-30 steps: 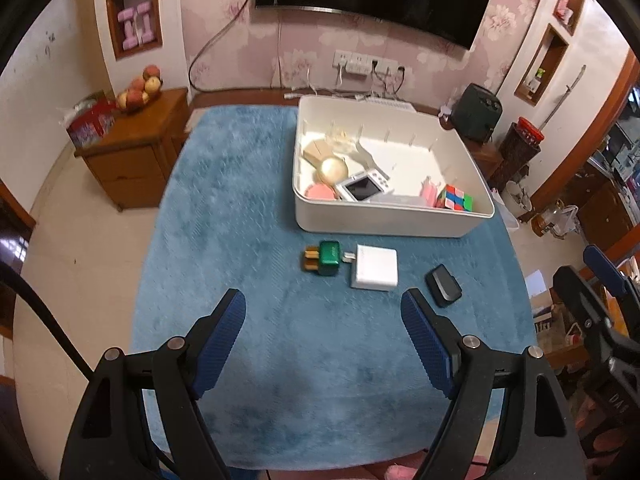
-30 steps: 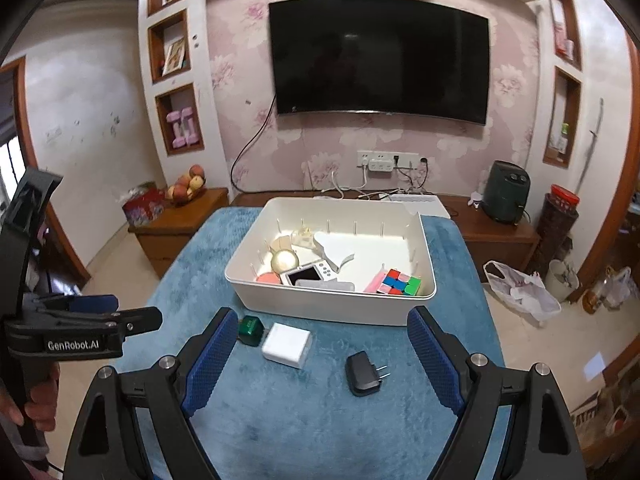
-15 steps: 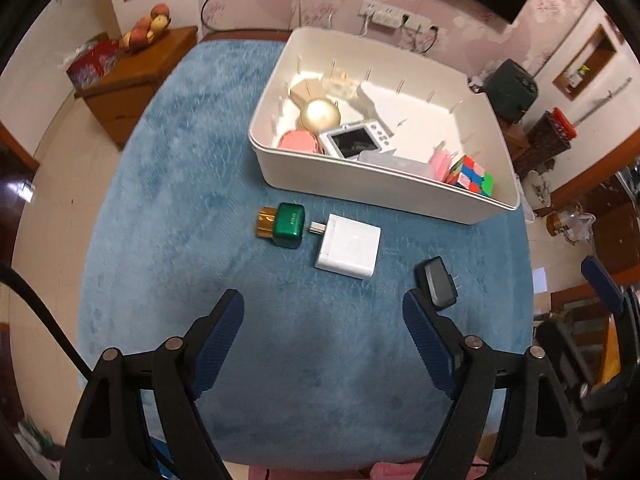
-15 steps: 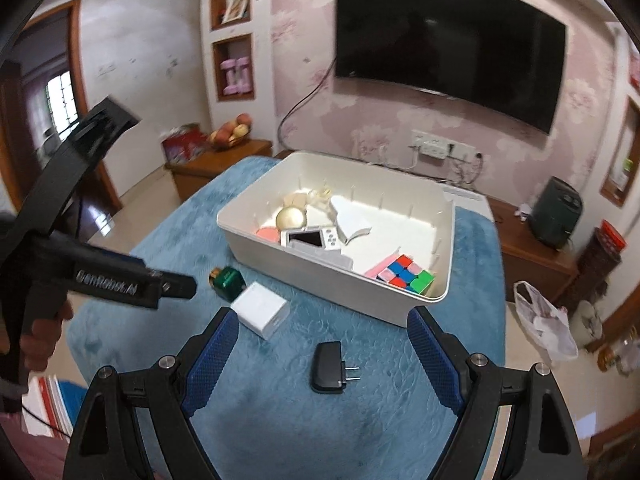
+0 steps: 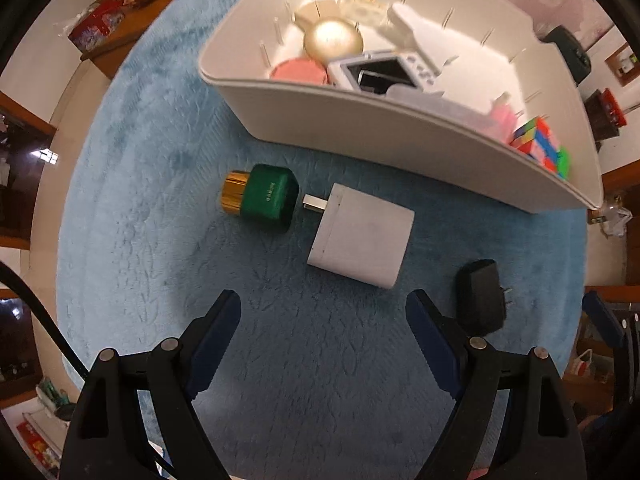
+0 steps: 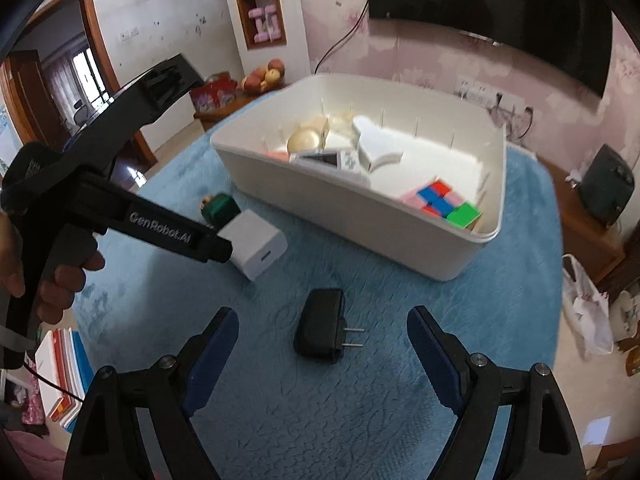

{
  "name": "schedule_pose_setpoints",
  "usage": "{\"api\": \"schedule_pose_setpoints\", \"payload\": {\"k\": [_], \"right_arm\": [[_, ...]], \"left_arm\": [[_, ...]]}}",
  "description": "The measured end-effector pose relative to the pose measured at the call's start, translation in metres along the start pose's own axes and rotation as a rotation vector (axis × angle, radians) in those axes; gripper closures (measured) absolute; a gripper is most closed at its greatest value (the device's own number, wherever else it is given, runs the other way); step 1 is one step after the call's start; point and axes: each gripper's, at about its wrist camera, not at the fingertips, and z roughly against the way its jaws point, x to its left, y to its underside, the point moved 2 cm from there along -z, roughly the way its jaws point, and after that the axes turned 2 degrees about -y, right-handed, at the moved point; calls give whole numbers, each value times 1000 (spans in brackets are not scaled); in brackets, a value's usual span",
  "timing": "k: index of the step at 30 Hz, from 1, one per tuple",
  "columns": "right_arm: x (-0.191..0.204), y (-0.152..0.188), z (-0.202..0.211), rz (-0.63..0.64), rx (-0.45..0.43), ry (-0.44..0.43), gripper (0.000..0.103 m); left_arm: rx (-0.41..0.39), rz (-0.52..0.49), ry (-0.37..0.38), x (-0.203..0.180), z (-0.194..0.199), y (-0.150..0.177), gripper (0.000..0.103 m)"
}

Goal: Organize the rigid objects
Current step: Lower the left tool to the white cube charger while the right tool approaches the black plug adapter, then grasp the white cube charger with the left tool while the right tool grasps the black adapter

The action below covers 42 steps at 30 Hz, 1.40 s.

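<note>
Lying on plush blue cloth (image 5: 168, 184), boxy white charger (image 5: 362, 240) faces both grippers' wide, empty jaws.

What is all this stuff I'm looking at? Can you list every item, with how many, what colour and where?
blue rug: one, covers the table
storage bin: one, white, far side of rug
green bottle: one, gold cap, on its side before the bin
white charger: one, beside the bottle
black charger: one, prongs sideways, nearest the right hand-held gripper
puzzle cube: one, multicoloured, bin's right corner
small camera: one, silver, in bin
gold ball: one, in bin
pink disc: one, in bin
fruit: several, red-yellow, on side cabinet
television: one, black, on wall
left hand-held gripper: open, empty
right hand-held gripper: open, empty
</note>
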Motion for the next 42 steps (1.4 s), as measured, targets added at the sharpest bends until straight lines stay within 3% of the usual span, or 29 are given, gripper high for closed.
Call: {"api": "schedule_pose_setpoints", "payload": {"k": [13, 22, 32, 36, 42], "right_arm": [[0, 13, -61, 7, 102, -35, 16], [2, 21, -73, -7, 121, -40, 16], [-1, 22, -69, -6, 108, 16, 39], [0, 26, -63, -1, 113, 8, 45], [0, 28, -60, 9, 141, 6, 46]], "left_arm": [[73, -26, -8, -6, -36, -20, 13], [102, -27, -13, -10, -57, -26, 13], [122, -20, -33, -16, -69, -29, 14], [121, -35, -22, -22, -74, -36, 21], [101, -49, -20, -24, -63, -40, 38]]}}
